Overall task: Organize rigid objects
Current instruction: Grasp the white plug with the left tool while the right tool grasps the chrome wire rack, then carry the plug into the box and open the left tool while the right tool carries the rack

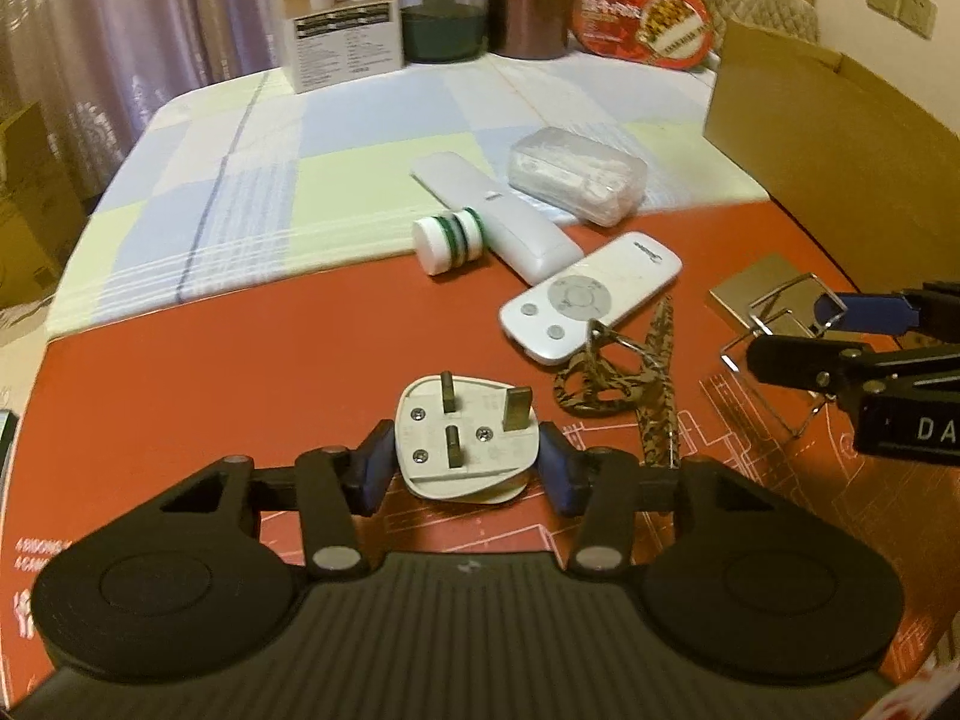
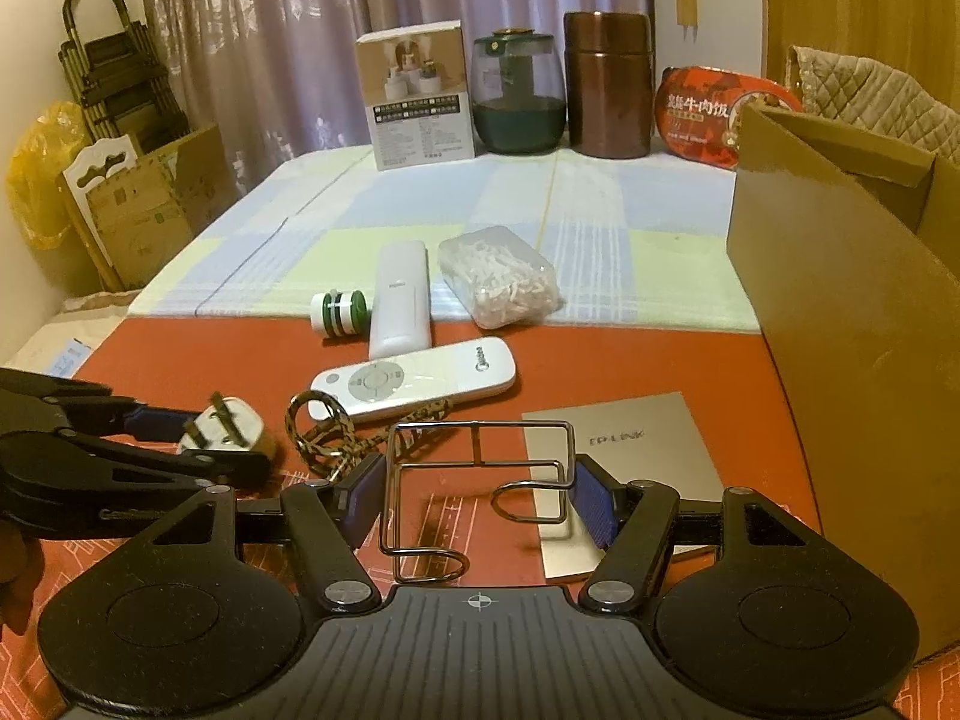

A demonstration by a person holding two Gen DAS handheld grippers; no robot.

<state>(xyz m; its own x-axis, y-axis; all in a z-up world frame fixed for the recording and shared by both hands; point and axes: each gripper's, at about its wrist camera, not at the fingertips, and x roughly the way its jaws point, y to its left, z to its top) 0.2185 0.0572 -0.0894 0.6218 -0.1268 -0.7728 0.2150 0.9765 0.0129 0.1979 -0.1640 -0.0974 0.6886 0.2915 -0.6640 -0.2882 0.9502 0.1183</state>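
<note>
The left gripper has its jaws drawn in on the two sides of the white plug, which lies prongs-up on the red mat of the table, pads apparently touching its body. To its right, the right gripper holds the wire rack across its width, jaws at medium spread, the rack over the grey booklet. Farther off on that side stands the open cardboard box, nearer the right gripper than the left, so in my judgement the rack has the shorter carry.
</note>
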